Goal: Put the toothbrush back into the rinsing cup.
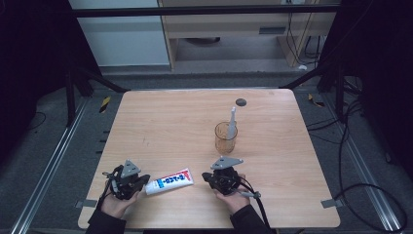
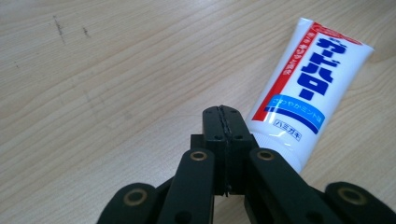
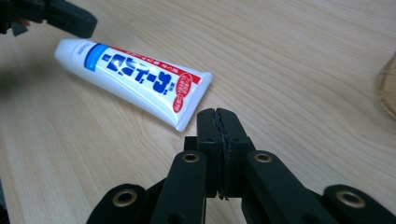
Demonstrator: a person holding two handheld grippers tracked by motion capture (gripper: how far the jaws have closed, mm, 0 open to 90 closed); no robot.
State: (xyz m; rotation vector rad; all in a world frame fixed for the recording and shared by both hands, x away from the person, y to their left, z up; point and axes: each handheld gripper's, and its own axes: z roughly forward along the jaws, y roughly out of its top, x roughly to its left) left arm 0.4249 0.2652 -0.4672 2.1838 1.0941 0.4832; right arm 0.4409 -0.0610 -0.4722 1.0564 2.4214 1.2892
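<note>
While both grippers rest near the front edge of the table, the work looks barely begun — nothing is held yet.

Left gripper: jaws pressed flat together with nothing between them; in the high view it sits in the person's left hand, low over the wood.

Right gripper: jaws likewise closed on themselves, empty; held in the right hand.

Toothpaste tube: lying flat on the table between the two grippers. Its cap end lies just beside the left gripper's closed tips, on their right in the left gripper view; whether it touches them cannot be told. Its flat crimped end points toward the right gripper, just ahead and to the left of those tips, with a strip of bare wood between.

Cup: a clear amber cup standing upright beyond the right gripper's tips, apart from them.

Toothbrush: a pale toothbrush standing in the cup, leaning on its rim.

Done so far: as a judgement, nothing — tube not lifted, cap seemingly on, brush in the cup.

Left to do: likely opening the jaws, taking hold of the tube, and whatever follows with the brush and cup.
</note>
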